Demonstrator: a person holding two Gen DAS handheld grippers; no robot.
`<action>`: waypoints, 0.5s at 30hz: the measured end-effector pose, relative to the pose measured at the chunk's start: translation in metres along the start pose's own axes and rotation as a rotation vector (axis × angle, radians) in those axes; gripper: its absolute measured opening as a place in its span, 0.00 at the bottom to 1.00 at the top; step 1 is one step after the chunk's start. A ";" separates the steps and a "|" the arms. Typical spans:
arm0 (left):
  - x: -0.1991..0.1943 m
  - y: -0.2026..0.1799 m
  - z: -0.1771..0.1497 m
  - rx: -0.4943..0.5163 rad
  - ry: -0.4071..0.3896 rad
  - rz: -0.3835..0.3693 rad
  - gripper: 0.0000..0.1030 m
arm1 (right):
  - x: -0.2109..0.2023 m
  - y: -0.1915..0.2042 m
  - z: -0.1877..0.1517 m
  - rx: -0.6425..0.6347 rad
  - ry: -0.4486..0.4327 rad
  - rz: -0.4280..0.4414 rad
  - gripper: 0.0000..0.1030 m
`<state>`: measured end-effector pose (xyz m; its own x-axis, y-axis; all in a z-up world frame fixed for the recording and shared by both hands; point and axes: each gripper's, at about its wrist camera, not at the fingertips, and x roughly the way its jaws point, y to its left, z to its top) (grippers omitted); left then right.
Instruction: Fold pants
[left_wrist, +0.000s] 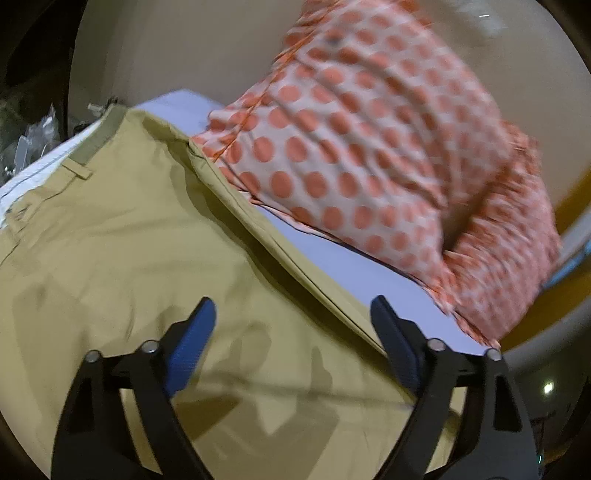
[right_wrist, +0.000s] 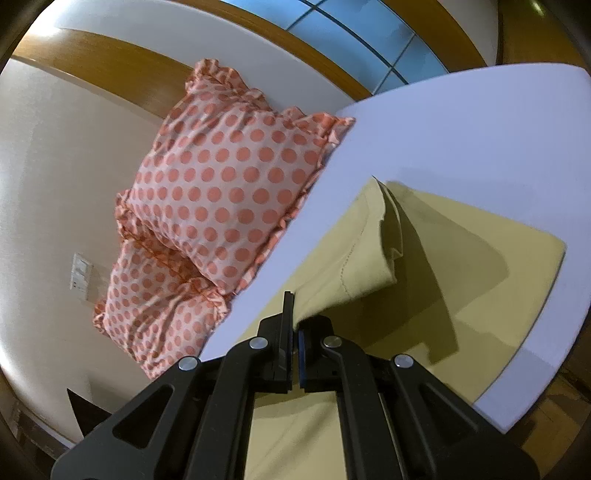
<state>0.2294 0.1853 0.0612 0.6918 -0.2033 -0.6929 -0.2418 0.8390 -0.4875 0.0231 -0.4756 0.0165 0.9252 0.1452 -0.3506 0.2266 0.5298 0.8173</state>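
Tan pants (left_wrist: 140, 236) lie spread on a white bed (left_wrist: 354, 269), with the waistband and a belt loop at the far left in the left wrist view. My left gripper (left_wrist: 293, 314) is open just above the pants near their right edge, holding nothing. In the right wrist view my right gripper (right_wrist: 295, 321) is shut on the pants (right_wrist: 347, 258), pinching a leg end and lifting it off the rest of the fabric (right_wrist: 498, 266), which lies flat on the bed (right_wrist: 461, 122).
Two white pillows with orange dots (left_wrist: 369, 147) lean against the beige wall at the bed's head; they also show in the right wrist view (right_wrist: 221, 192). A wooden headboard (right_wrist: 110, 62) and a wall switch panel (right_wrist: 79, 275) are behind. The bed's edge (right_wrist: 535, 354) runs on the right.
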 end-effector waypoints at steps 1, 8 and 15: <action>0.014 0.000 0.010 -0.017 0.012 0.024 0.76 | -0.002 0.001 0.002 -0.005 -0.005 0.010 0.02; 0.073 0.024 0.063 -0.102 0.069 0.179 0.07 | -0.004 0.003 0.017 -0.023 -0.028 0.018 0.02; -0.035 0.030 0.008 -0.029 -0.063 0.082 0.08 | -0.024 0.004 0.034 -0.052 -0.101 0.005 0.02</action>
<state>0.2035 0.2221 0.0754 0.7098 -0.1016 -0.6970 -0.3184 0.8364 -0.4462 0.0122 -0.5056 0.0441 0.9527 0.0645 -0.2970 0.2084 0.5726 0.7929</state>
